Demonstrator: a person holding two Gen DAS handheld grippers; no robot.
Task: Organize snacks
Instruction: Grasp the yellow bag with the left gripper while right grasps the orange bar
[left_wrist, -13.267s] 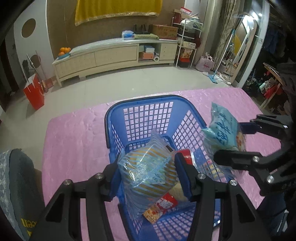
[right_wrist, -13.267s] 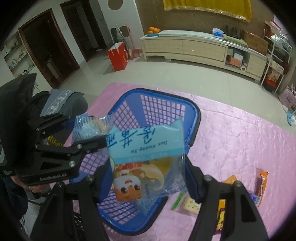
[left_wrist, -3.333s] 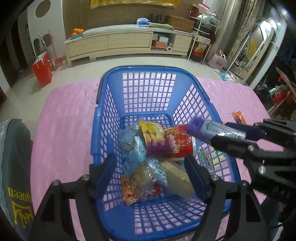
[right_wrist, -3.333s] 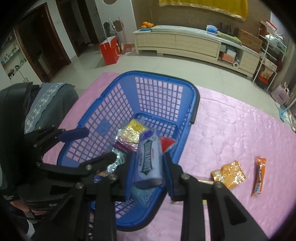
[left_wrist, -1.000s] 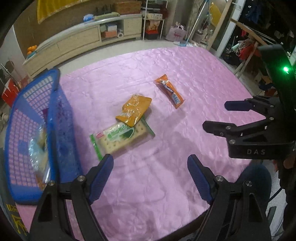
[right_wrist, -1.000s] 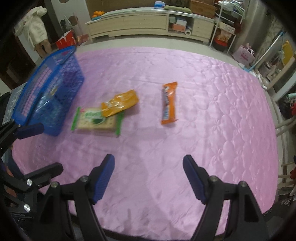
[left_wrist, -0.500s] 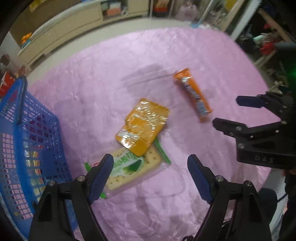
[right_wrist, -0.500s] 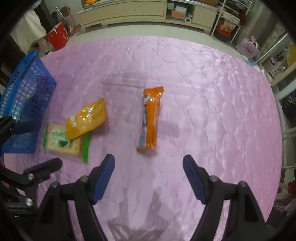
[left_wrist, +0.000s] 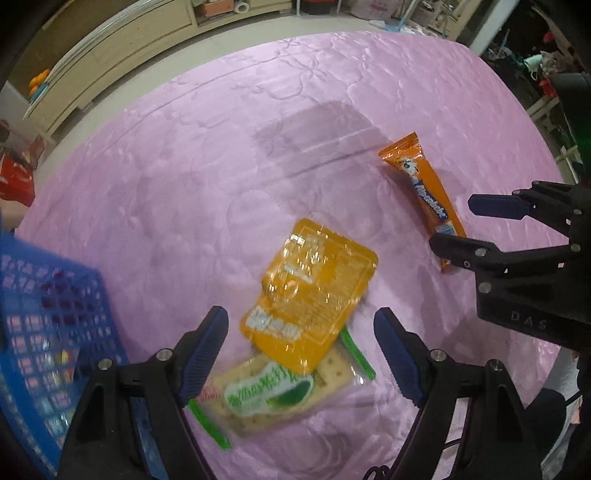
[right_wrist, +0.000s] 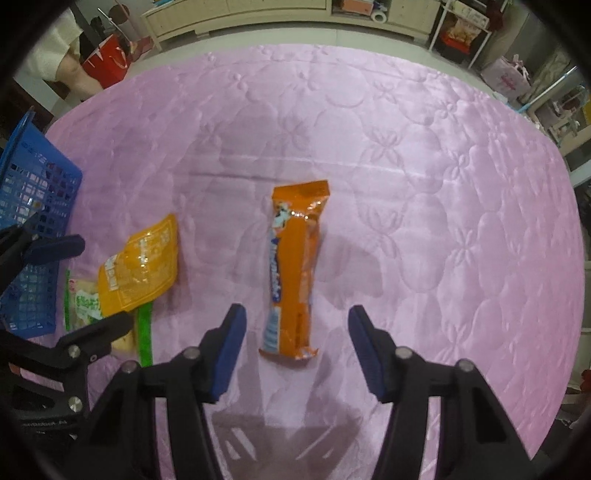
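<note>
our left claw hangs open over the yellow snack pouch, which lies partly on top of the green cracker packet on the pink quilted worktop. our right claw is open too, its jaws having just been narrowing, with the lower end of the orange snack bar between them but not touched. the blue basket sits at the worktop's left edge. we see the overlap as the main risk: if the left jaws close low, they may catch both wrappers or drag the crackers along. both films look slick and crinkly, so a shallow pinch could slip off. the bar is long, so gripped near its end it may droop and snag the basket rim.
</note>
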